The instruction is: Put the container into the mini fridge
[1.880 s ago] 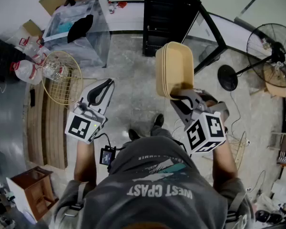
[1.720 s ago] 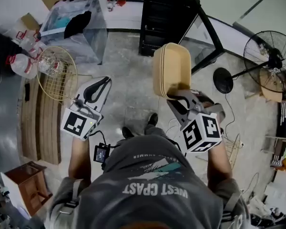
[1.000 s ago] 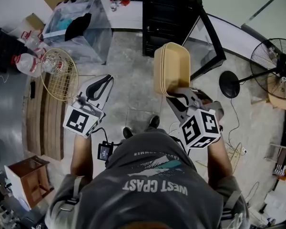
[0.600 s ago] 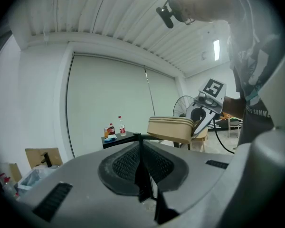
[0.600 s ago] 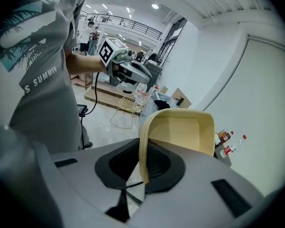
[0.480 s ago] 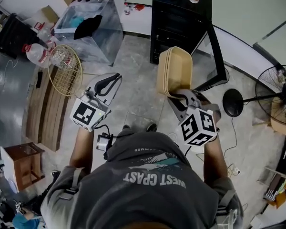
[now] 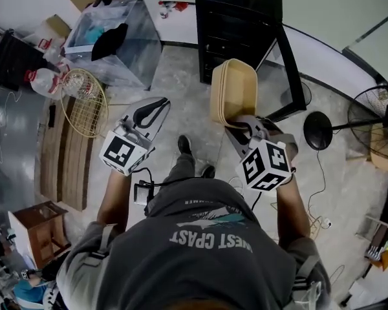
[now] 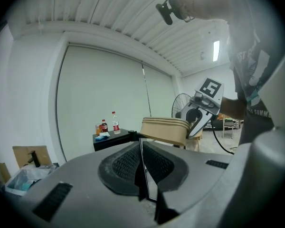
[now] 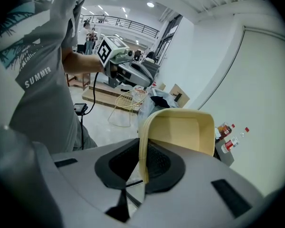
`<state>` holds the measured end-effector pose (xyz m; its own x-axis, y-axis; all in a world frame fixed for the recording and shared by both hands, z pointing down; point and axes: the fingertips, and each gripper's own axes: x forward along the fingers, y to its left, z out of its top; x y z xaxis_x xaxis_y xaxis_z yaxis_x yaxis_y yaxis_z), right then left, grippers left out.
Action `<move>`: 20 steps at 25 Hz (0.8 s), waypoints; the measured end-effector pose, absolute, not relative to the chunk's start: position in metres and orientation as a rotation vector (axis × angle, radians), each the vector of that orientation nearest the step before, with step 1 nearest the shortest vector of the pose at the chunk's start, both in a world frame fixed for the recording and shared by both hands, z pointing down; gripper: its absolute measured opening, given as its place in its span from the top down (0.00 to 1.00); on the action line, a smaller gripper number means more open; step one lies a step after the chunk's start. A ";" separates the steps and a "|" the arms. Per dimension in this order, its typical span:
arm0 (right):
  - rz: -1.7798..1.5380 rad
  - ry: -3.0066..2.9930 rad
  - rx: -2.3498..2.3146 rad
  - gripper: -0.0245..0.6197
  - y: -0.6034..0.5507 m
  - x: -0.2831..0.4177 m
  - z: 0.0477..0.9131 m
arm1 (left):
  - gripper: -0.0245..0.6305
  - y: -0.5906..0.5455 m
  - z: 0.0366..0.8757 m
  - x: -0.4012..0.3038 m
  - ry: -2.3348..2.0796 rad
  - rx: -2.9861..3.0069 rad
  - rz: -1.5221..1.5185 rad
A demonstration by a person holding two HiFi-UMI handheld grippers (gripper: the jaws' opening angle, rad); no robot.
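Approach has advanced: black mini fridge [image 7: 239,18], glass door [image 7: 290,63] open, now sits nearer. My right gripper [image 7: 244,126] jaws clamp the beige plastic container [image 7: 236,89] rim, held aloft; left gripper [image 7: 149,112] jaws closed, empty.

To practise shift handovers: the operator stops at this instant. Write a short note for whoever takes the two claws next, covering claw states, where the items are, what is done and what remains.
Right claw: shut on the wall of the beige container, held in the air in front of the person.
Left claw: shut, nothing in it.
Mini fridge: ahead of the person, with its door swung open.
Done: container picked up, fridge open.
Left: carry the container to the fridge, set it inside, release.
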<state>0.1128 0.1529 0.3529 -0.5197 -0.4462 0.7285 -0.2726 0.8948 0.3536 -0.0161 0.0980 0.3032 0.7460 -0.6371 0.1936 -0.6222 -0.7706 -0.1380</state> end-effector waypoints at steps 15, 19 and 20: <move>-0.151 -2.072 0.614 0.89 0.069 0.104 0.364 | 0.91 -0.004 0.296 -0.015 0.866 -2.925 -0.272; -0.136 -2.060 0.625 0.89 0.043 0.092 0.368 | 0.91 -0.033 0.299 -0.028 0.852 -2.937 -0.263; -0.132 -2.056 0.629 0.89 0.037 0.089 0.369 | 0.91 -0.039 0.300 -0.031 0.849 -2.940 -0.259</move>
